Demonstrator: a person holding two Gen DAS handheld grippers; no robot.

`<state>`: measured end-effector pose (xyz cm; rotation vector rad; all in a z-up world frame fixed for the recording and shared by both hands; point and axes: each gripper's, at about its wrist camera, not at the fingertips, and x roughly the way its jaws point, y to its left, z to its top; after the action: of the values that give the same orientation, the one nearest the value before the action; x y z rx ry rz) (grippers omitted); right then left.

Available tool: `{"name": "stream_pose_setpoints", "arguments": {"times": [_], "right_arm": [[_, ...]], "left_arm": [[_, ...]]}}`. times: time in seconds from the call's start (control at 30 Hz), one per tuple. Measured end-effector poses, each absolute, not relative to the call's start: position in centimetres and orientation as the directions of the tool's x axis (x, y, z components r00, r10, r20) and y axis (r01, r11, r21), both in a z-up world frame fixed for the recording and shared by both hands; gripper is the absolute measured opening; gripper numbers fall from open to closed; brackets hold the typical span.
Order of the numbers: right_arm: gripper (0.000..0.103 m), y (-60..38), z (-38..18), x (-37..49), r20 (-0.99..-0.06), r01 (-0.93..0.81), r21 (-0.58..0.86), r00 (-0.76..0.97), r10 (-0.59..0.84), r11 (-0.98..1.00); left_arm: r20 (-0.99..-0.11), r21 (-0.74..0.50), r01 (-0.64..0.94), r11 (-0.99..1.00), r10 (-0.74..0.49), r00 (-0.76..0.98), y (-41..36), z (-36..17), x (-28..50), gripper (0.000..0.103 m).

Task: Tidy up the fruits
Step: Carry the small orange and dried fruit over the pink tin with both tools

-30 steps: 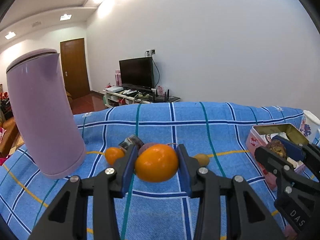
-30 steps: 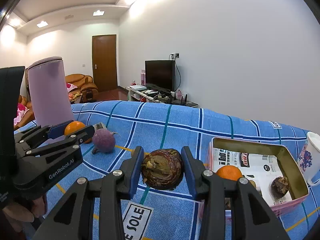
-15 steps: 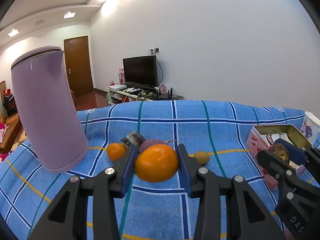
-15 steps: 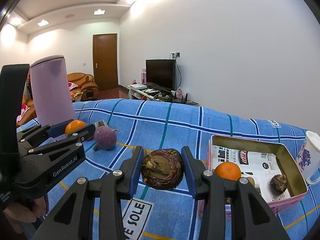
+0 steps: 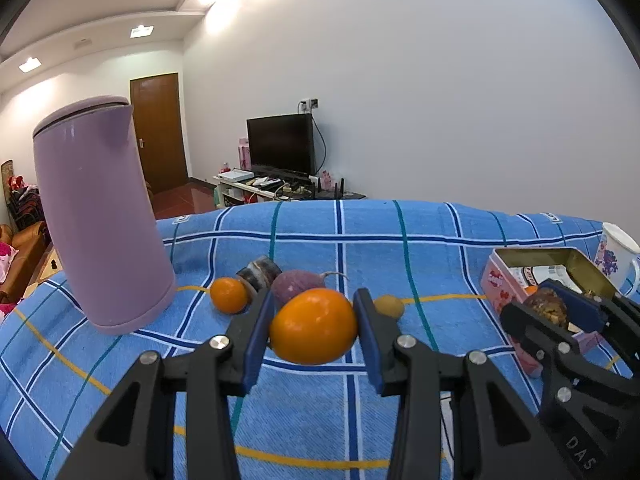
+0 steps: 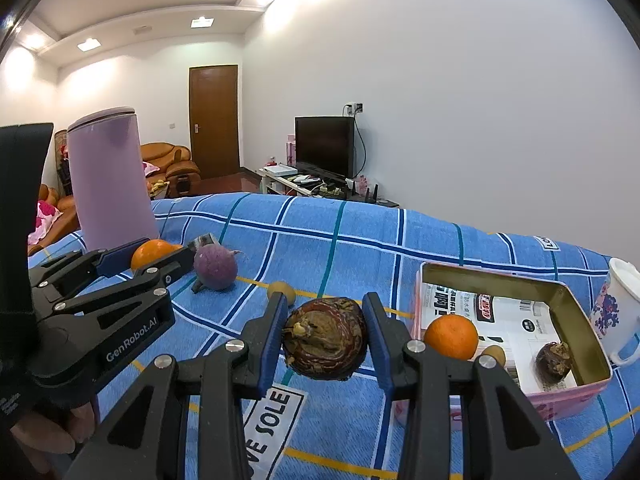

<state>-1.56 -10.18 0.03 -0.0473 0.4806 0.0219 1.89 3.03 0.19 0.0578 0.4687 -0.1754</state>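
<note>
Left gripper (image 5: pixel 314 326): orange (image 5: pixel 313 326) clamped between pads, held above blue checked cloth (image 5: pixel 340 412). Right gripper (image 6: pixel 326 338): dark brown fruit (image 6: pixel 325 338) clamped, beside tin (image 6: pixel 560 292).

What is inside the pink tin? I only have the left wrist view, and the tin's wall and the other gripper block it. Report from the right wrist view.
Observer: The right wrist view looks down into the tin: an orange sits in its near left corner.
Operator: Name the next one.
Observer: A small tan fruit lies right beside that orange, on its right.
Operator: Keep going.
Observer: A dark brown fruit lies toward the near right corner, apart from the other two.
</note>
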Motion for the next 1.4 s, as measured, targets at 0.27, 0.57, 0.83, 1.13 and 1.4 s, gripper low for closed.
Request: {"name": "stream_pose_setpoints", "arguments": {"times": [0.27,0.57,0.83,1.13,1.4], "right_arm": [[0.041,-10.7,-0.1,-2.4,-0.465,-0.038,-0.047,0.885,0.012,0.998],[0.041,-11.3,0.0,-3.3,-0.465,-0.042,-0.057,0.885,0.01,0.998],[0.041,-12.1,0.1,-4.2,-0.465,-0.046,-0.069,0.886,0.009,0.997],[0.041,-13.2,0.3,-5.0,-0.46,-0.044,-0.088,0.888,-0.002,0.995],[0.041,-14.8,0.3,-5.5,-0.451,-0.025,-0.112,0.892,-0.028,0.993]], "left_arm": [[-0.46,0.017,0.176,0.984,-0.148,0.876,2.5,0.2,1.2,0.043],[-0.464,0.019,0.173,0.985,-0.145,0.874,2.0,0.1,0.5,0.043],[-0.467,0.033,0.174,0.984,-0.139,0.873,1.2,0.1,-0.2,0.043],[-0.472,0.038,0.19,0.981,-0.15,0.869,0.1,0.1,-0.7,0.043],[-0.466,0.021,0.239,0.971,-0.202,0.861,-1.6,0.3,-1.7,0.043]]}}
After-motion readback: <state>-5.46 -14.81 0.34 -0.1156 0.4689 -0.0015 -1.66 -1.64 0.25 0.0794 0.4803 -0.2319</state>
